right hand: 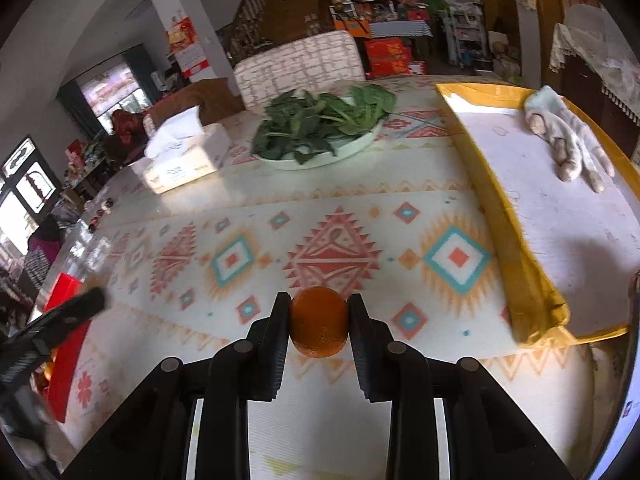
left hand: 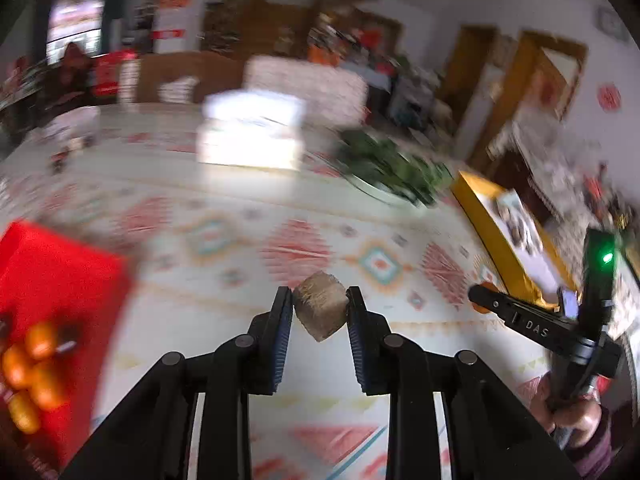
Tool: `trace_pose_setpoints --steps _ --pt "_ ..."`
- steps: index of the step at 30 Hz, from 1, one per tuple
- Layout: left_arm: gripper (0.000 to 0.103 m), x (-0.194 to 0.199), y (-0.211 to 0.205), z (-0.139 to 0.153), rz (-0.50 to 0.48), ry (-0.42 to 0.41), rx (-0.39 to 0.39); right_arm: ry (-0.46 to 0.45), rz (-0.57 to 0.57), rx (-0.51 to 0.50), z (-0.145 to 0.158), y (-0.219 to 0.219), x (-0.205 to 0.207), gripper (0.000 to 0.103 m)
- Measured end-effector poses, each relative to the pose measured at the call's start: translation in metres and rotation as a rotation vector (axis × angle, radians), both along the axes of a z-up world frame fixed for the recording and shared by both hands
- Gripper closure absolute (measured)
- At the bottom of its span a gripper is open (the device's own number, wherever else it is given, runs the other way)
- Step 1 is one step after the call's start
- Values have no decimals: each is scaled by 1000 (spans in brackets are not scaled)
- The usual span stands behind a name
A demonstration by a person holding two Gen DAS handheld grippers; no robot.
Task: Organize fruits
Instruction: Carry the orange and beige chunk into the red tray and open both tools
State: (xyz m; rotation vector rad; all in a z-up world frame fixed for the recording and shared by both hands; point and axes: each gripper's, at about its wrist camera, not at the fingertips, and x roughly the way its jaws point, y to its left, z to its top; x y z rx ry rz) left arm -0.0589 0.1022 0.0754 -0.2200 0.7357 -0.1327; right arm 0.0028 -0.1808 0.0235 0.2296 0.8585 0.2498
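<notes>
My left gripper (left hand: 320, 312) is shut on a brown fuzzy kiwi (left hand: 320, 306) and holds it above the patterned tablecloth. A red box (left hand: 52, 304) at the left holds several oranges (left hand: 32, 368). My right gripper (right hand: 319, 322) is shut on an orange (right hand: 319, 322) above the cloth. The right gripper also shows at the right of the left wrist view (left hand: 486, 296), and the left gripper shows at the left edge of the right wrist view (right hand: 94, 300). The red box (right hand: 66, 344) lies at the left there.
A yellow box with a white inside (right hand: 520, 264) lies at the right with a pale glove (right hand: 568, 140) in it. A plate of leafy greens (right hand: 320, 128) and a tissue box (right hand: 180, 152) stand at the far side. A chair (right hand: 300, 64) is behind the table.
</notes>
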Motion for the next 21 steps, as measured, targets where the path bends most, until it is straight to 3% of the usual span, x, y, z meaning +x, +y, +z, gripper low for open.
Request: trace_pose_setpoints --steps 6,12,16,21 --pt "77 -67 108 11 221 -58 -70 -17 59 -9 3 27 -10 72" --pt "77 -103 191 1 419 -56 -50 -7 131 -18 12 77 -18 72" --pt "77 -106 218 -14 463 -27 -92 -5 232 5 26 132 -24 72" --pt "77 -102 227 -27 448 -11 -115 -9 392 -15 39 215 -34 72"
